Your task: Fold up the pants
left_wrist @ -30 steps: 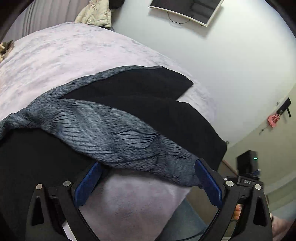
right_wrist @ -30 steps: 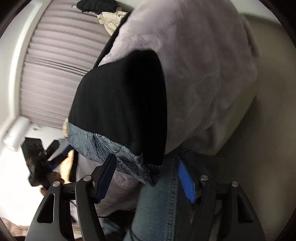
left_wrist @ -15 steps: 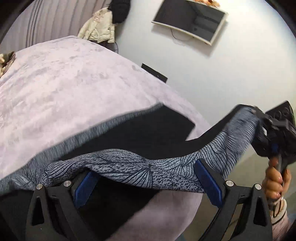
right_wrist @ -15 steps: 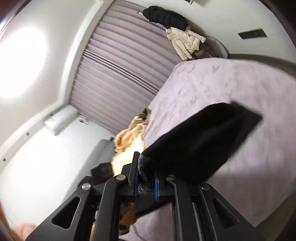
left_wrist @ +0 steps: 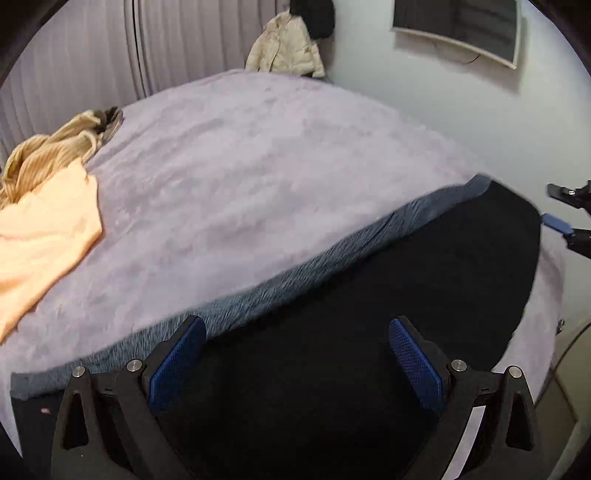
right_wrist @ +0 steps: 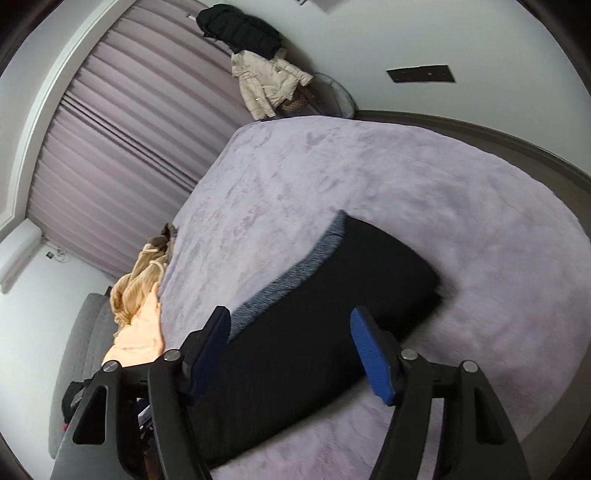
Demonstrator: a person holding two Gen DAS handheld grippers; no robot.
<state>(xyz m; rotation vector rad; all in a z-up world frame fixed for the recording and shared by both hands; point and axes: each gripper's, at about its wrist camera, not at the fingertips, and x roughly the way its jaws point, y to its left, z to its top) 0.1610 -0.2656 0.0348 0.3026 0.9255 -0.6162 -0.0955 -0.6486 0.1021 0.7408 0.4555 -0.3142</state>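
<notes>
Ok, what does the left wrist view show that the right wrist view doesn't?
Only the left wrist view shows the wall screen and the right gripper from outside, at the frame's right edge, past the pants' end.

Only the right wrist view shows the grey sofa, the wall unit, the dark wall plate and the fan.

Both show the pants flat on the bed, black with a grey patterned edge, the orange cloth, the beige jacket and the curtains. Each gripper is clear of the fabric; the right one's jaws are opening.
</notes>
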